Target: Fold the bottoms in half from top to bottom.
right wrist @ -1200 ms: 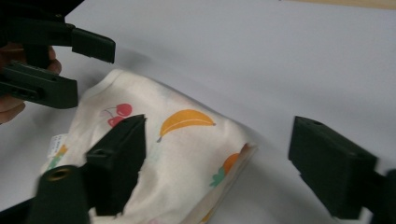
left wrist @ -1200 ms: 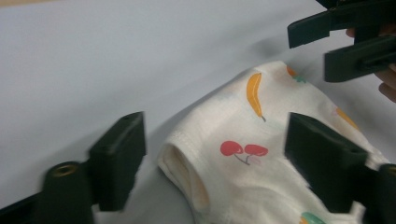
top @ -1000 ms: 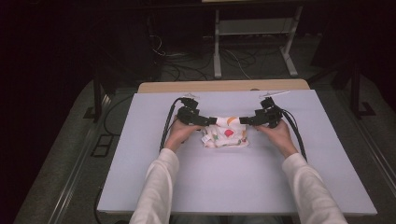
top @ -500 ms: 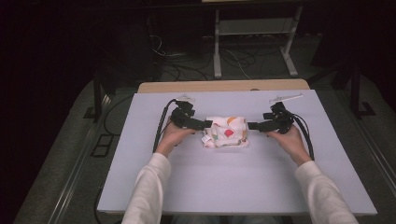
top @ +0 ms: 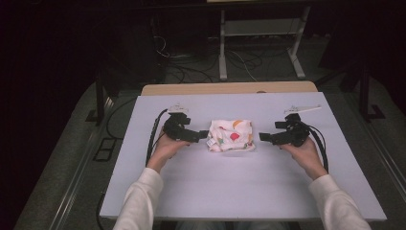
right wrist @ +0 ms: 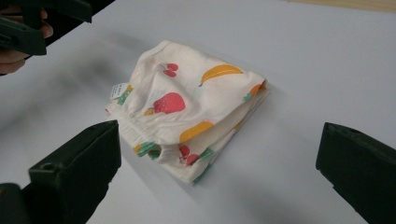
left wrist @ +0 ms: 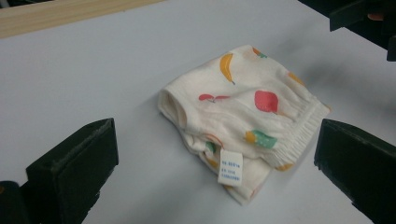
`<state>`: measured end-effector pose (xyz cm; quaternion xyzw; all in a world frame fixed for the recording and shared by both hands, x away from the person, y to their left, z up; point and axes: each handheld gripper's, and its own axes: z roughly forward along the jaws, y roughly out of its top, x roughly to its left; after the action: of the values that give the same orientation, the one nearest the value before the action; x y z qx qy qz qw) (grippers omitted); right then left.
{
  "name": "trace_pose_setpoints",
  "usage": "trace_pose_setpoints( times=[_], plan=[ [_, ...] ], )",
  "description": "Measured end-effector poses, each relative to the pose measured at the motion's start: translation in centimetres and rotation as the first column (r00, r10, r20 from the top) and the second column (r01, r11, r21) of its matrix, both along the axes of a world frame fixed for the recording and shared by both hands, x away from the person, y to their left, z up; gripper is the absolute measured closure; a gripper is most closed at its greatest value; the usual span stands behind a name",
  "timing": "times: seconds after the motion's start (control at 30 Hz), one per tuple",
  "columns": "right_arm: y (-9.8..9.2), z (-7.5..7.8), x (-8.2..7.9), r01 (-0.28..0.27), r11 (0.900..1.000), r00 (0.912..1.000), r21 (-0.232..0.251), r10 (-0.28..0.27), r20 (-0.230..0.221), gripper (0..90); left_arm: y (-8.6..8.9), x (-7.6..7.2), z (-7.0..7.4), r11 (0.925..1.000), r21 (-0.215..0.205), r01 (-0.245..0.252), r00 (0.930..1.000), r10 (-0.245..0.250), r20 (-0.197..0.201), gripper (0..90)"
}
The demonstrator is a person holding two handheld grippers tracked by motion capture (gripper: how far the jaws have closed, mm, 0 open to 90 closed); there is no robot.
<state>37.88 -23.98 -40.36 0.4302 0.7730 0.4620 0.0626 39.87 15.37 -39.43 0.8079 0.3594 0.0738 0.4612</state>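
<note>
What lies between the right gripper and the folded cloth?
Nothing: in the high view, only a short stretch of bare table separates the right gripper from the folded cloth. Its jaws stand open, apart from the cloth.

A lab: bare table (top: 239,191), floor cables (top: 191,72), metal stand (top: 222,48).

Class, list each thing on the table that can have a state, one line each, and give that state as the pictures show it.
Fruit-print garment: folded, lying flat on the table, held by neither gripper.
Care label: sticking out at the garment's edge.
Left gripper: open, beside the garment.
Right gripper: open, apart from the garment.
</note>
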Motion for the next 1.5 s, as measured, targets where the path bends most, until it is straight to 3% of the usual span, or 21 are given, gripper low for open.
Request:
trace_pose_setpoints(
  times=[0.17,0.67,1.0,1.5],
  plan=[
    [-0.7,-0.2,-1.2,0.009,1.0,0.9999,0.023,-0.009,0.01,0.0,0.9,-1.3,0.1,0.9999,-0.012,0.005,0.9997,-0.004,0.025,0.0],
    [-2.4,0.5,-4.1,0.024,1.0,0.9992,-0.013,-0.024,0.031,0.0,3.8,-4.7,0.6,0.9996,0.004,-0.027,0.9975,0.026,0.065,0.0],
    [-2.7,-0.5,-7.2,0.032,0.999,0.9983,-0.014,-0.032,0.049,0.0,4.9,-7.2,-0.5,0.9995,0.003,-0.033,0.9966,0.033,0.076,0.0],
    [-2.8,-1.7,-10.1,0.007,0.999,0.9992,-0.039,-0.005,0.04,0.0,5.5,-10.6,-2.3,0.9998,0.01,-0.019,0.9951,0.018,0.097,0.0]
  ],
)
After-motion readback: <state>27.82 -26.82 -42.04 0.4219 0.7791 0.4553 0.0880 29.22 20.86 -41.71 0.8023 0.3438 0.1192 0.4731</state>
